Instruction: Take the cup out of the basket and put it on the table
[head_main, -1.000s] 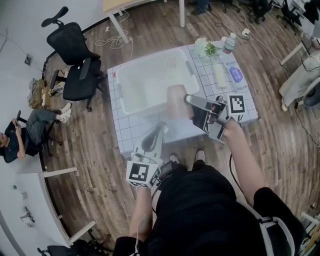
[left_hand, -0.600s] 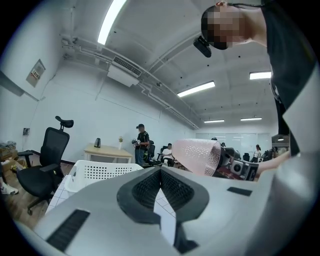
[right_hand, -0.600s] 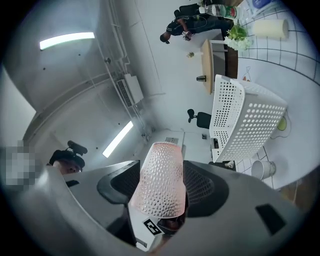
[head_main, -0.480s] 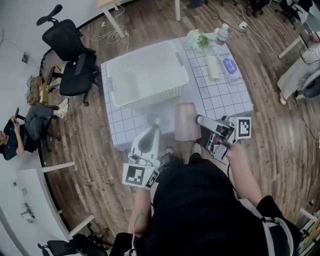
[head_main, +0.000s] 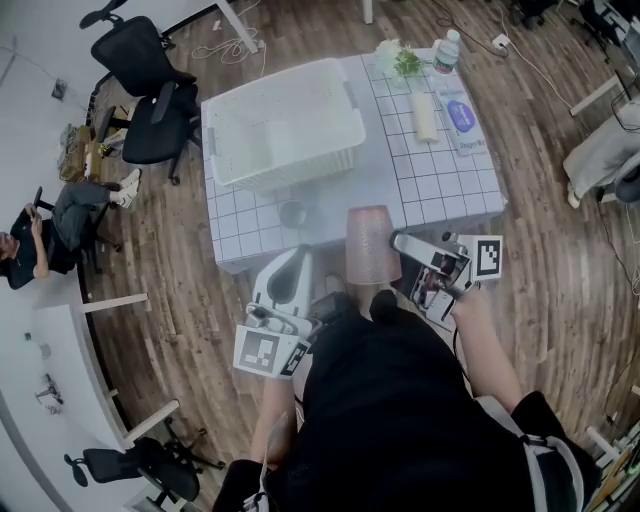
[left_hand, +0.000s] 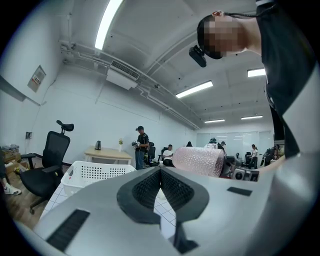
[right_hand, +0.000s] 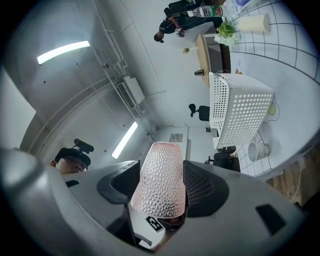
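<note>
Between the right gripper's (head_main: 393, 245) fingers in the head view sits the pink dimpled cup (head_main: 370, 245), out of the basket and lying on its side above the near edge of the white gridded table (head_main: 440, 190). Beyond the fingertips stands the white perforated basket (head_main: 340, 160), with a small mug (head_main: 292, 213) on the tabletop between it and the left gripper (head_main: 302, 256). Farther off, a bottle (head_main: 447, 52), a plant (head_main: 400, 62) and a white roll (head_main: 426, 117) stand at the table's far end. Wood-plank floor (head_main: 150, 270) surrounds the table, and a black office chair (head_main: 150, 90) stands to the left.

Ahead of the left gripper (left_hand: 161, 184), in its own view, the fingers are pressed together with nothing between them. The basket (left_hand: 95, 172) lies beyond them to the left and the cup (left_hand: 197, 161) to the right, under ceiling strip lights (left_hand: 195, 89).

Seen in the right gripper view, the right gripper (right_hand: 161, 172) pinches the cup (right_hand: 161, 185), both pads against its dimpled wall. The basket (right_hand: 240, 107) and mug (right_hand: 257, 149) lie past the fingertips.
</note>
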